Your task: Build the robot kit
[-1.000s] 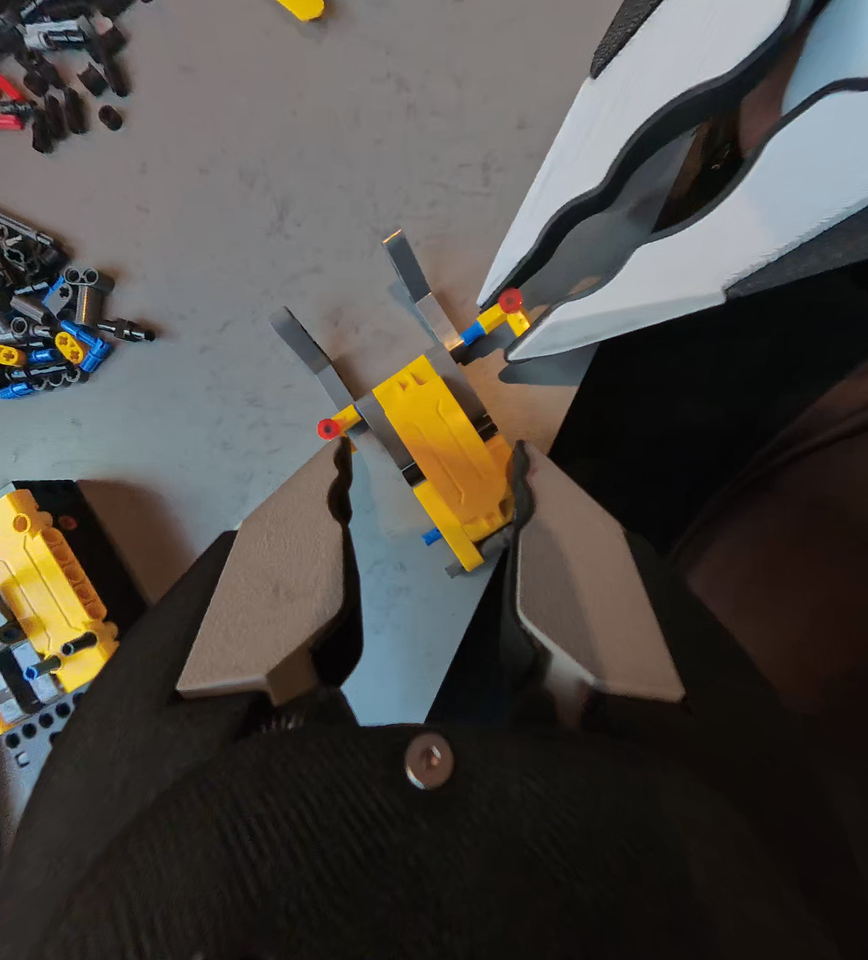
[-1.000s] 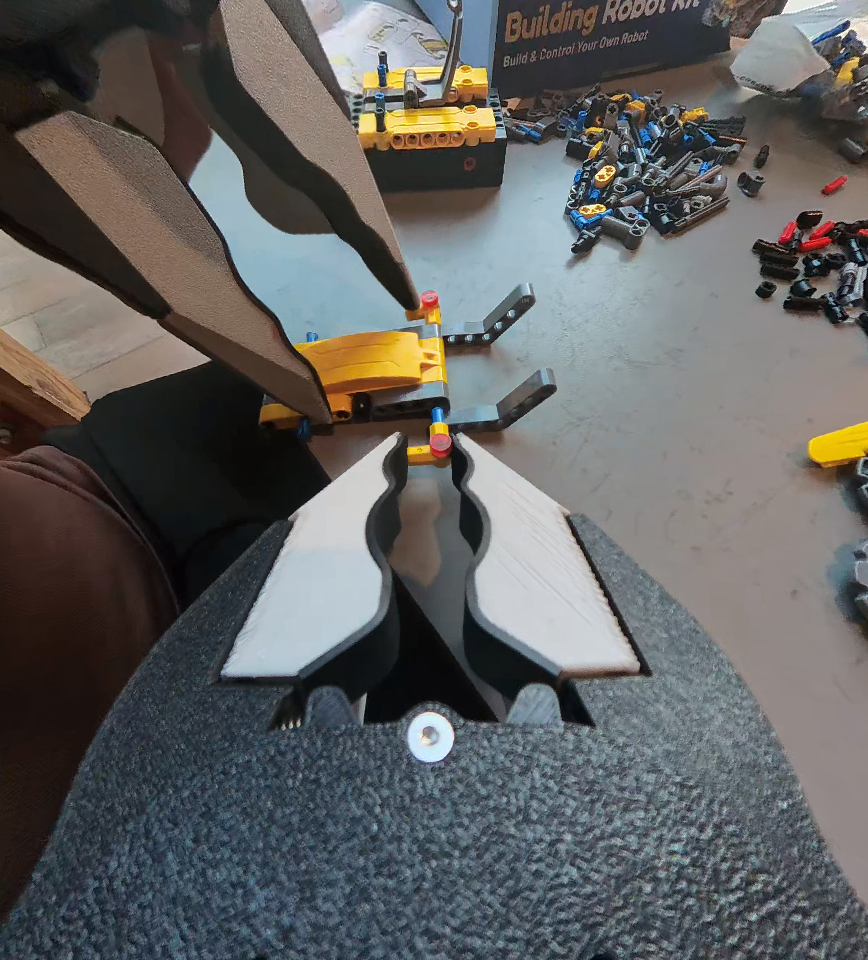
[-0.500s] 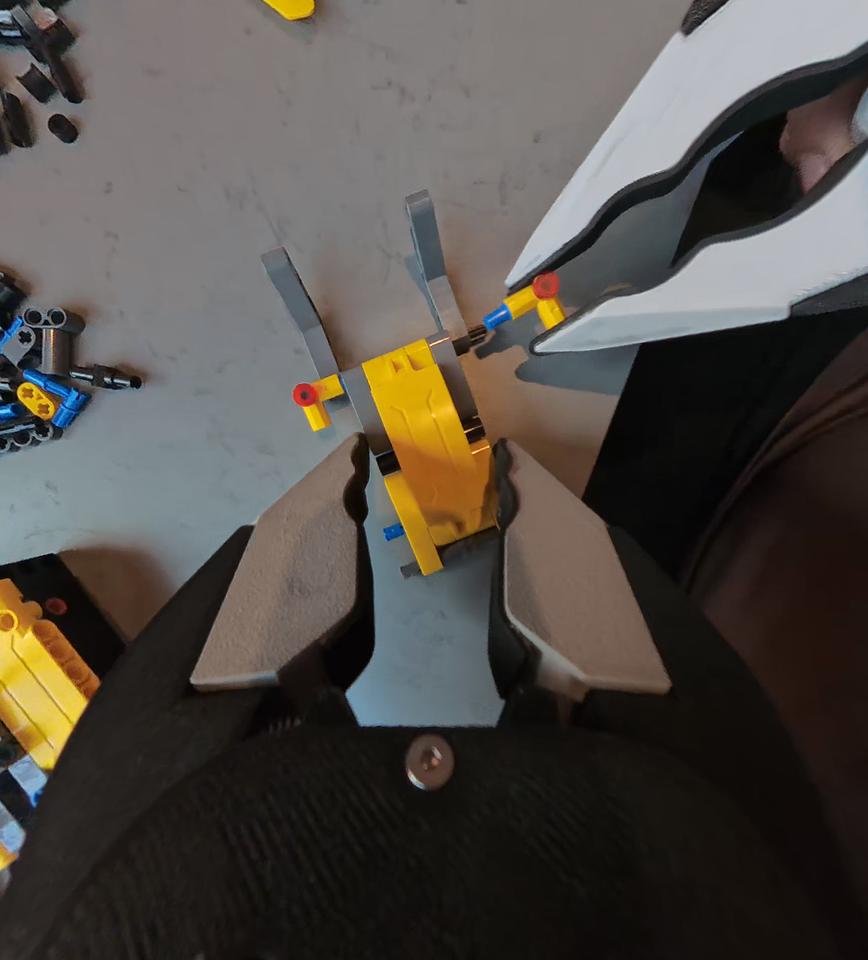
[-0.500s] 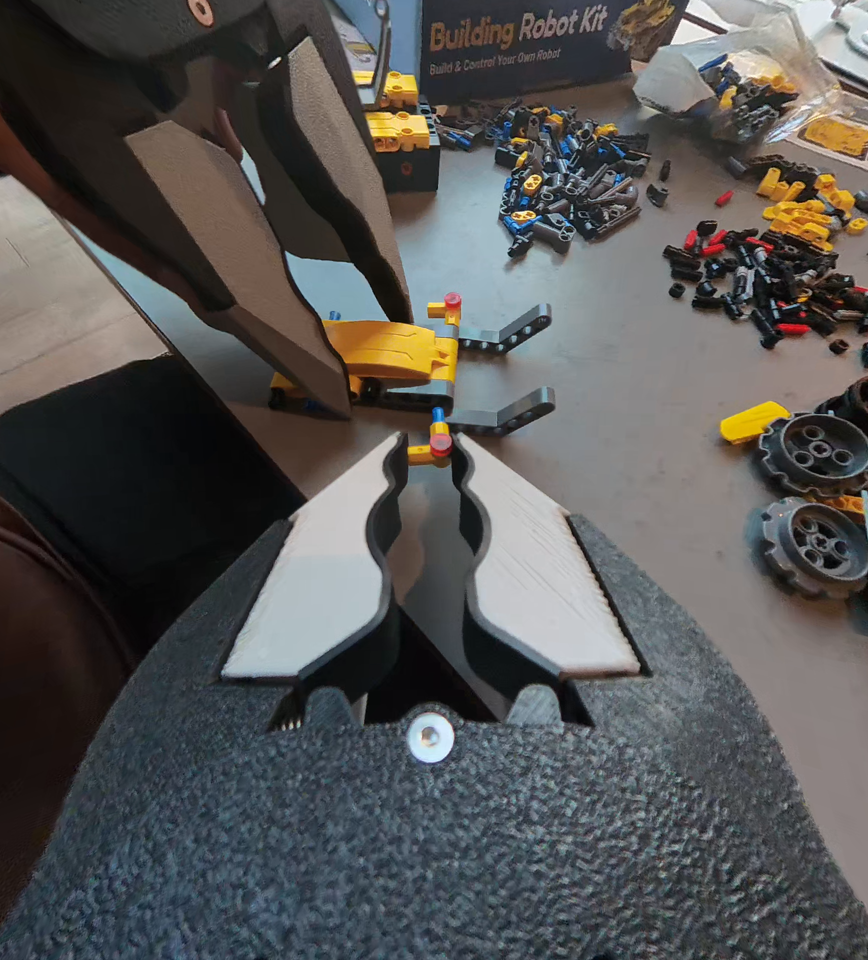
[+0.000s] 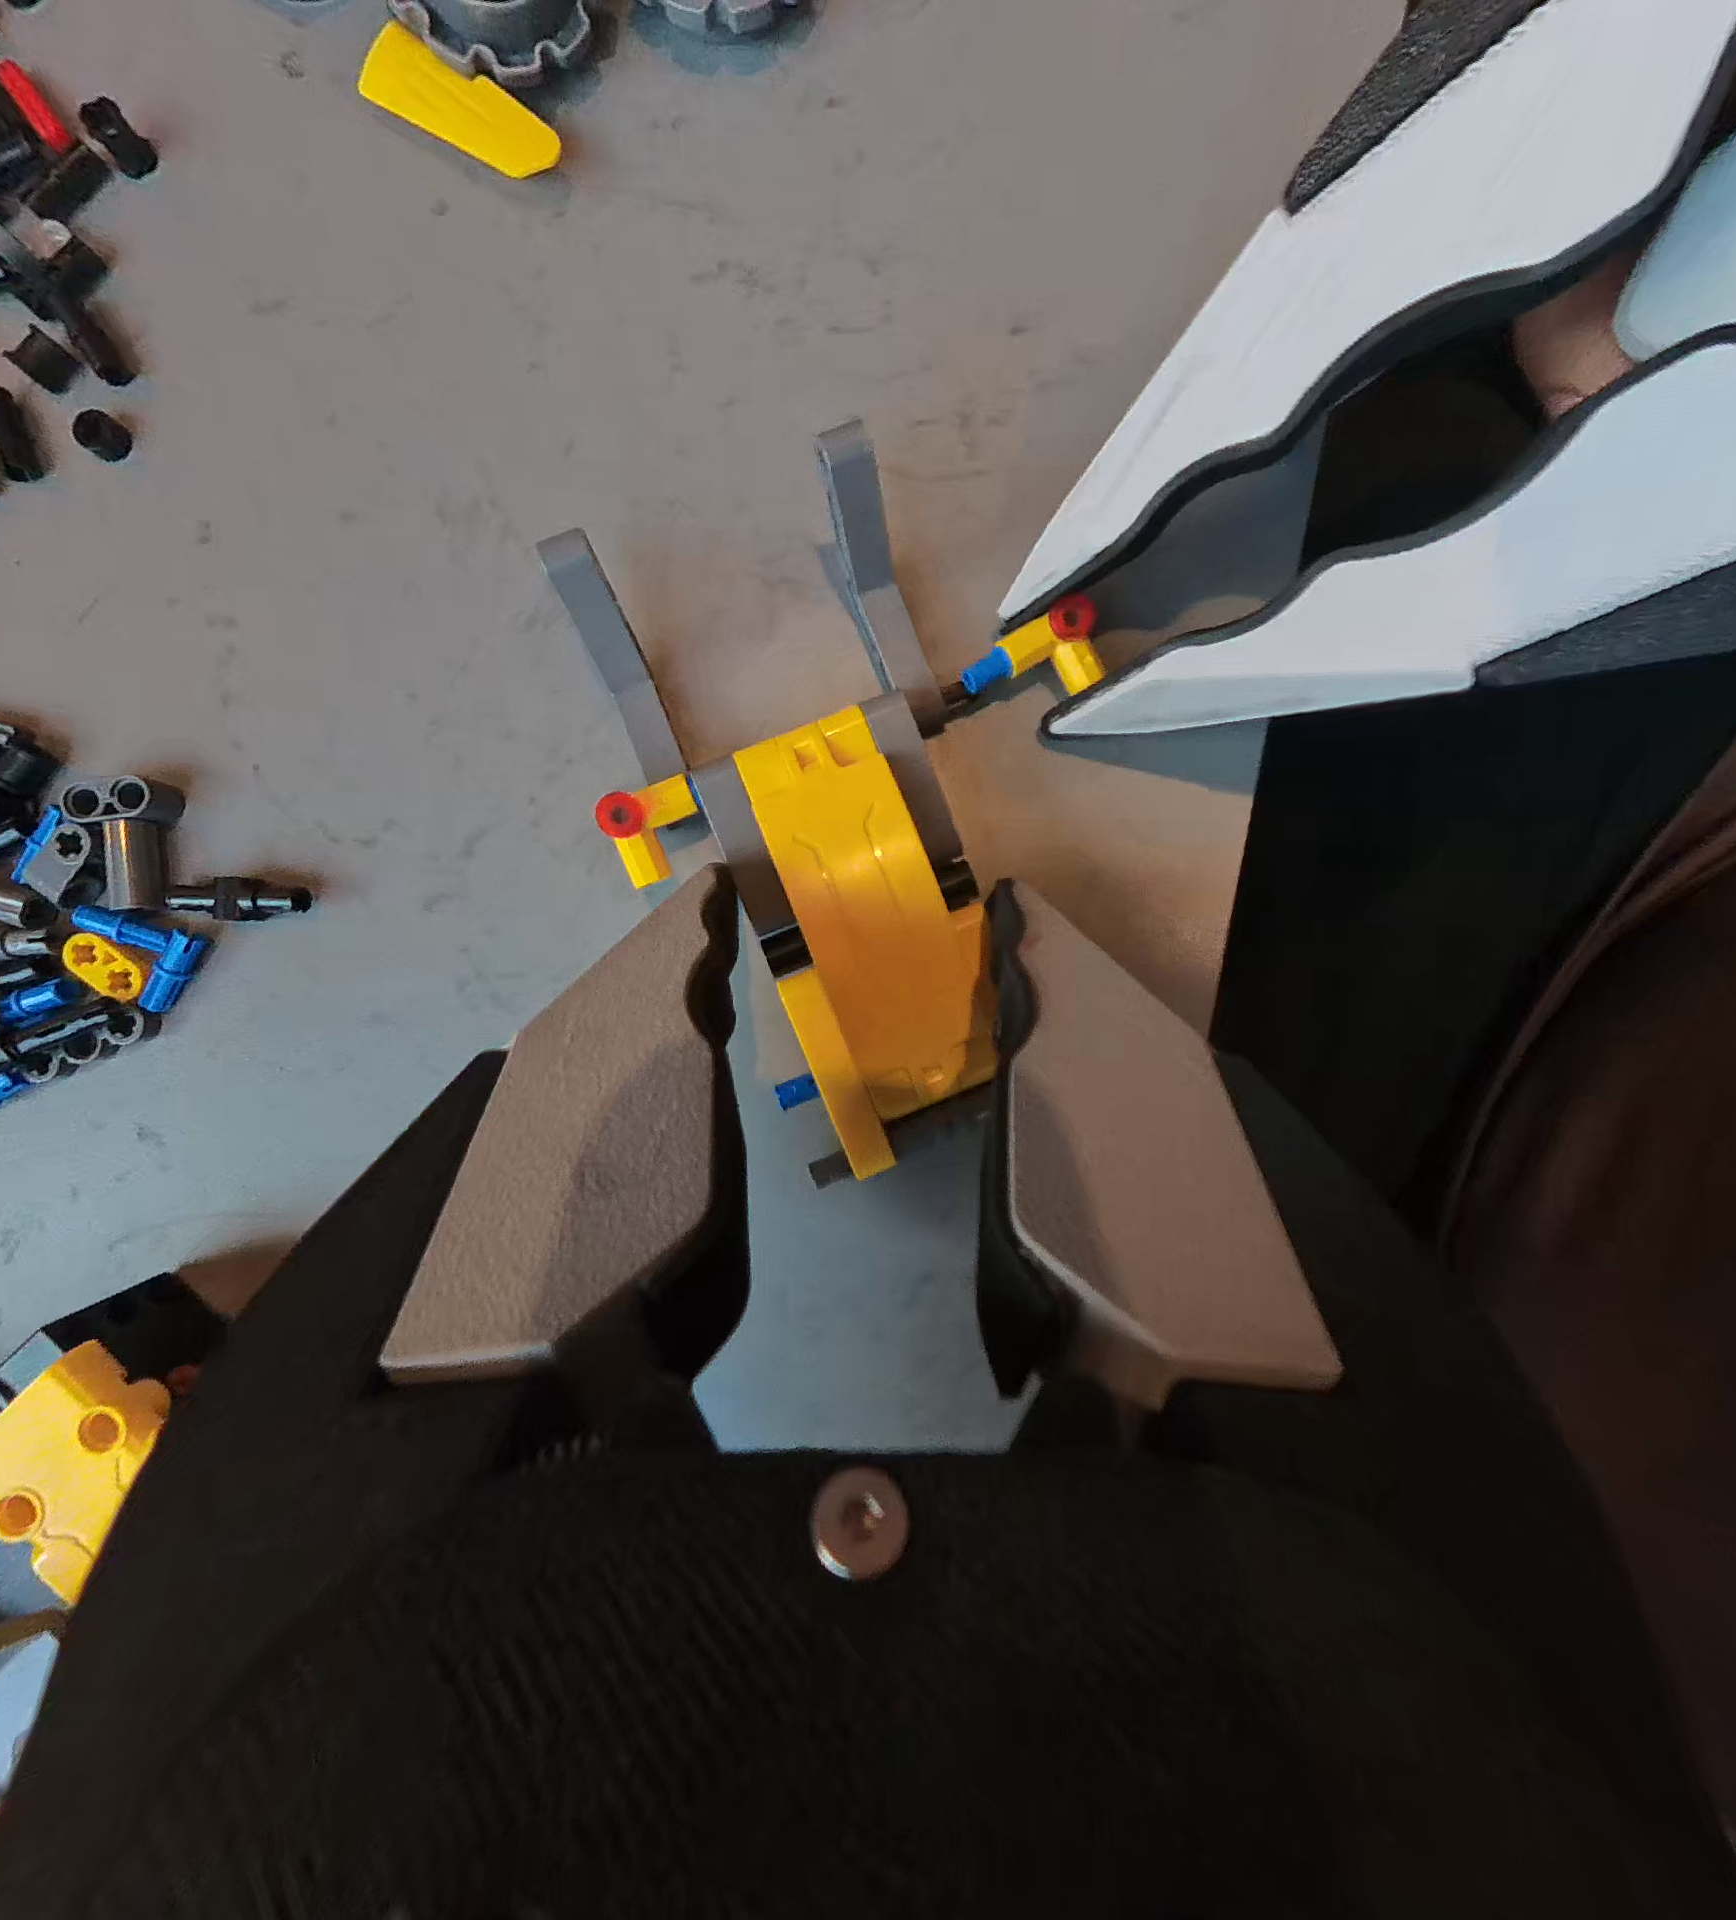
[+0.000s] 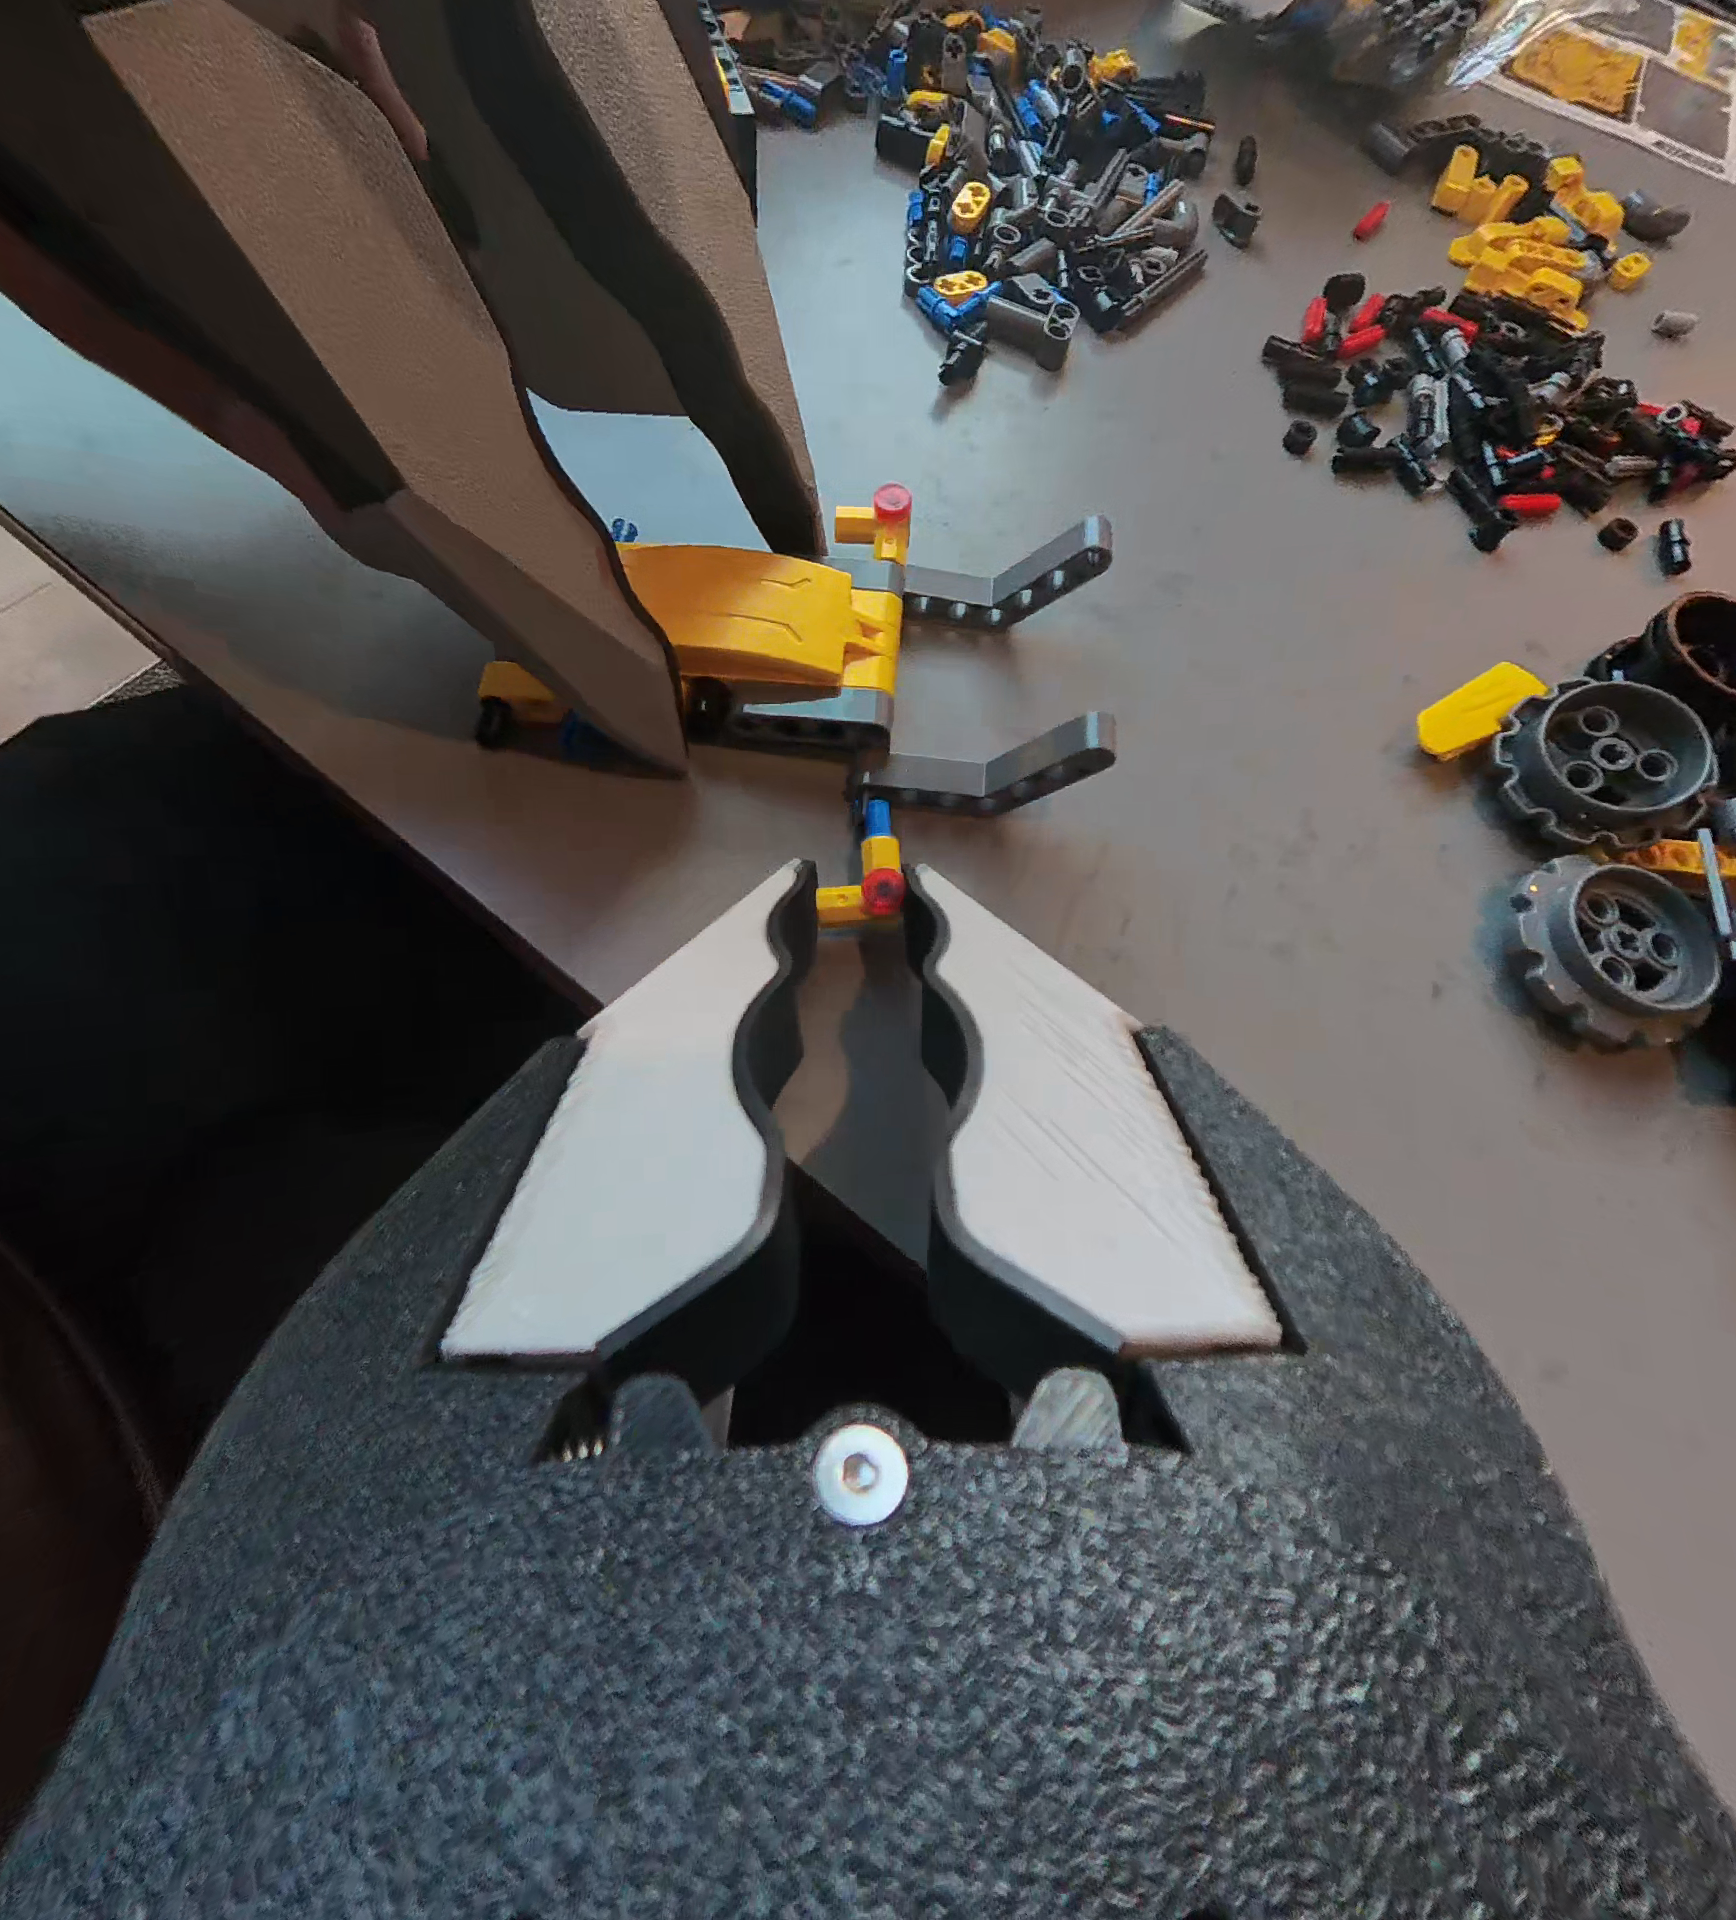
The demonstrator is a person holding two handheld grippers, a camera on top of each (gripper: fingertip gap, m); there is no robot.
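Item: yellow-and-grey brick assembly (image 5: 843, 810), lying on the grey worktop (image 5: 428, 520) near its front edge, two grey bent beams (image 5: 604, 634) pointing away from us. We log the left hand-held gripper (image 5: 859, 914) half-closed around the assembly's yellow body, one finger against each flank, pinning it to the worktop. We log the right hand-held gripper (image 6: 856, 883) narrow, its tips pinched on a small yellow elbow connector (image 5: 1035, 649) with a red stud. A blue pin (image 5: 983, 670) and a short bare length of black axle link this connector to the nearer beam. A matching elbow connector (image 5: 640, 821) sits flush on the opposite side. Surroundings: loose pile of grey, blue and yellow pins (image 6: 1040, 197), black and red pins (image 6: 1498, 416), grey toothed wheels (image 6: 1607, 764), a yellow curved panel (image 5: 459, 125).
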